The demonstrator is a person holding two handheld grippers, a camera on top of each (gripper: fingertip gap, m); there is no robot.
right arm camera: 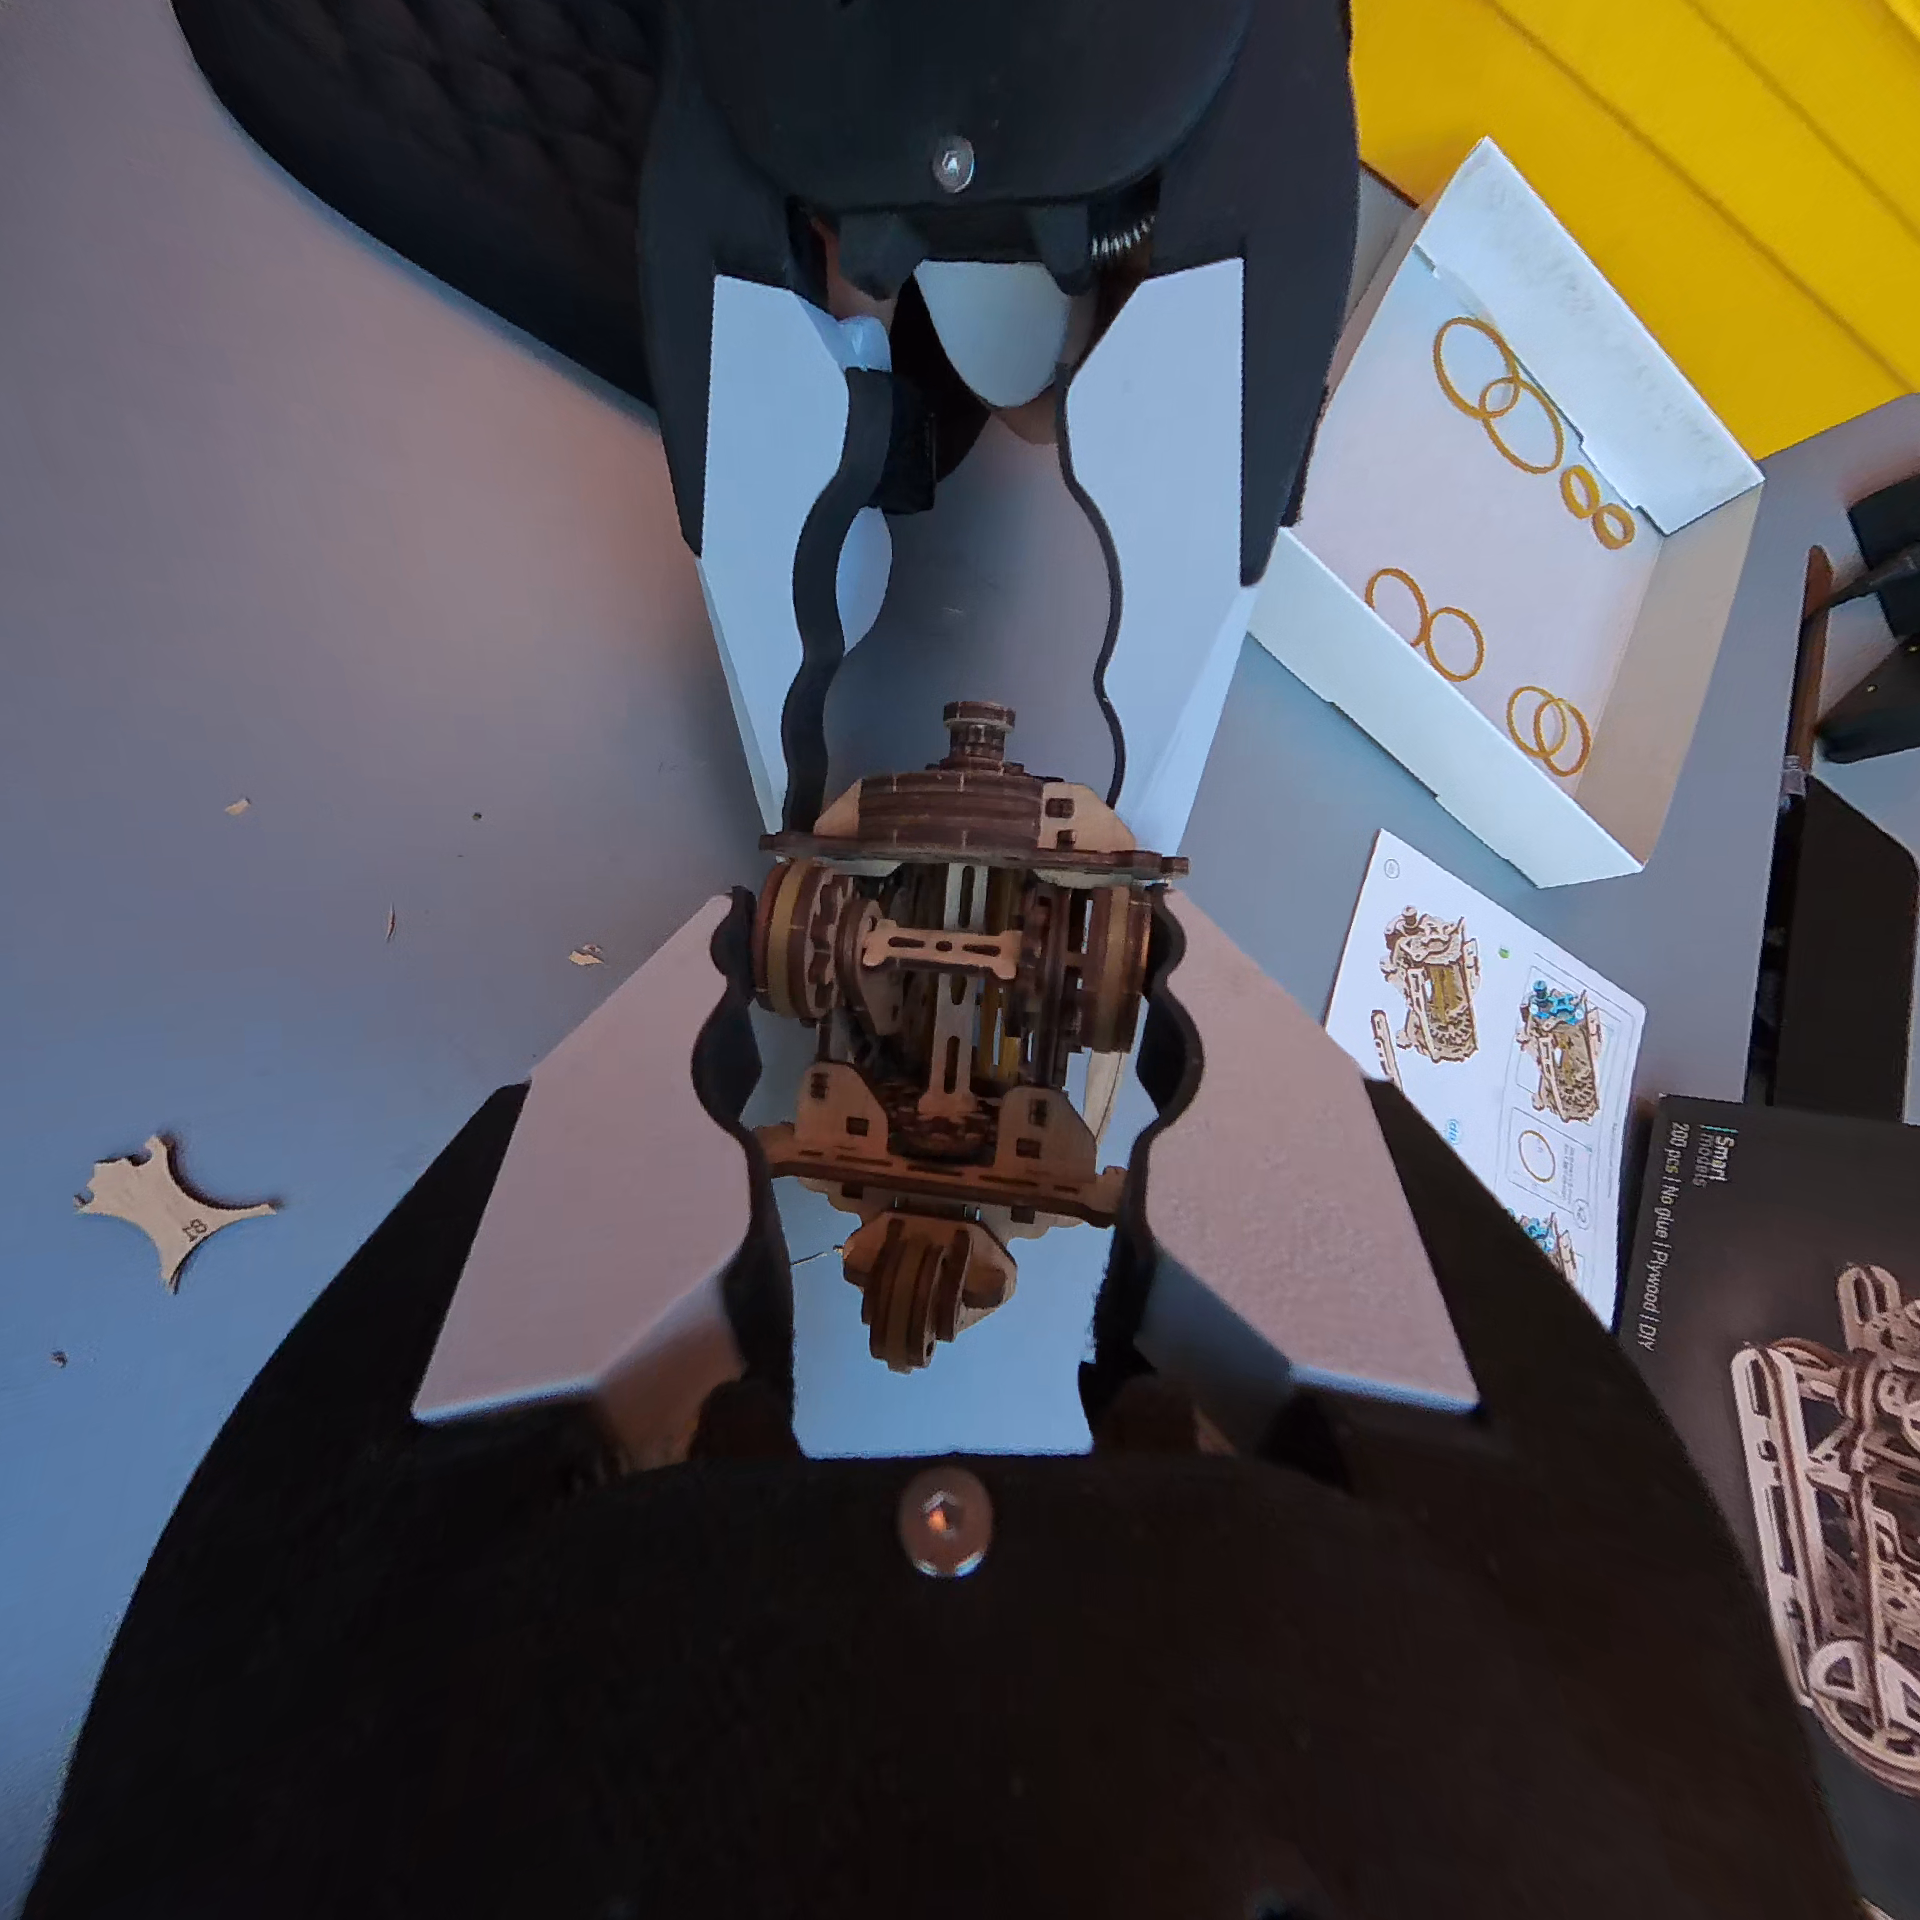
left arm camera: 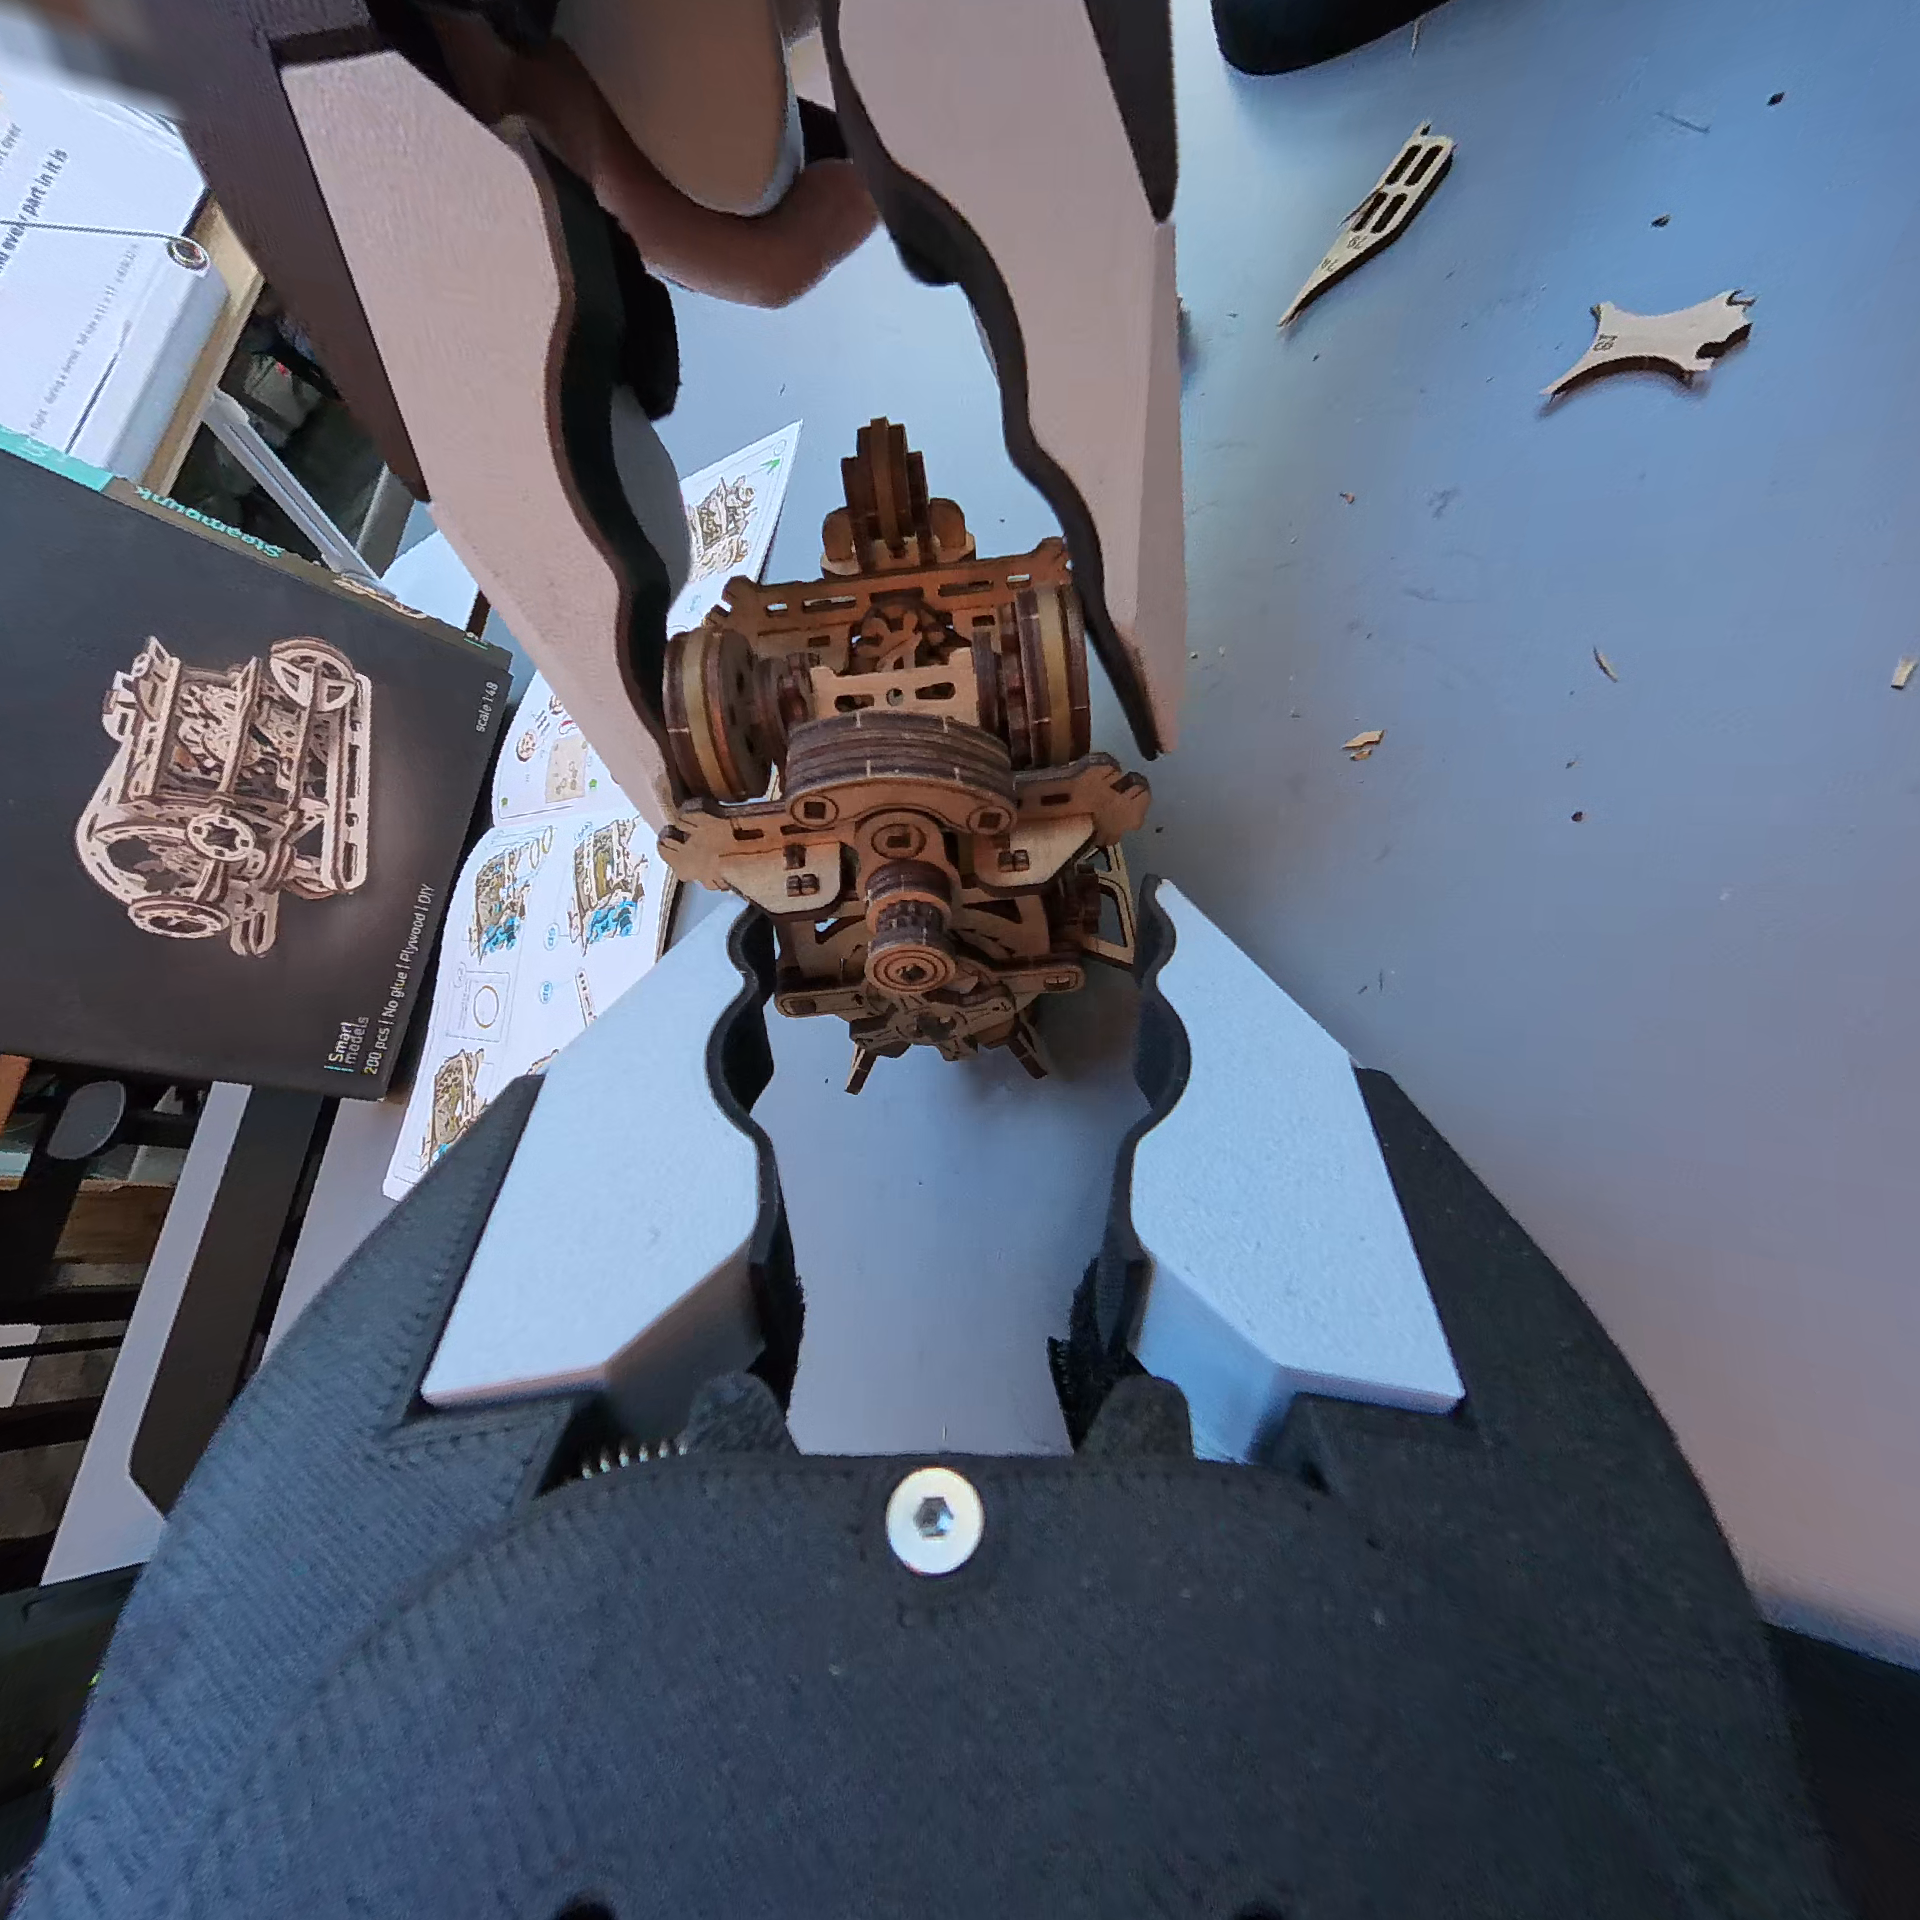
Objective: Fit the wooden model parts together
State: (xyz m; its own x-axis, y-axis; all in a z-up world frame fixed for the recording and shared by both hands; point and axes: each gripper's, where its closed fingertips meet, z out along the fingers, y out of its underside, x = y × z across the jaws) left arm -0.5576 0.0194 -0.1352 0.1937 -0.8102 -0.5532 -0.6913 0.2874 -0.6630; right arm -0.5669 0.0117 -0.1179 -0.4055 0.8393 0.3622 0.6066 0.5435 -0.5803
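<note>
Wooden model (right arm camera: 951,1029) held mid-surface, clamped at its wheels by right tongs (right arm camera: 940,997). Left tongs (left arm camera: 951,935) spread apart around its near end. Looks mid-assembly, no loose part in hand; next probably fetching scrap piece (left arm camera: 1652,343) near far edge.

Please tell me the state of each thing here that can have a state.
wooden model: partly assembled, held above the table
right claw: shut on the wooden model's sides
left claw: open, at the model's end
white box: open, rubber rings inside
instruction sheet: lying flat
</note>
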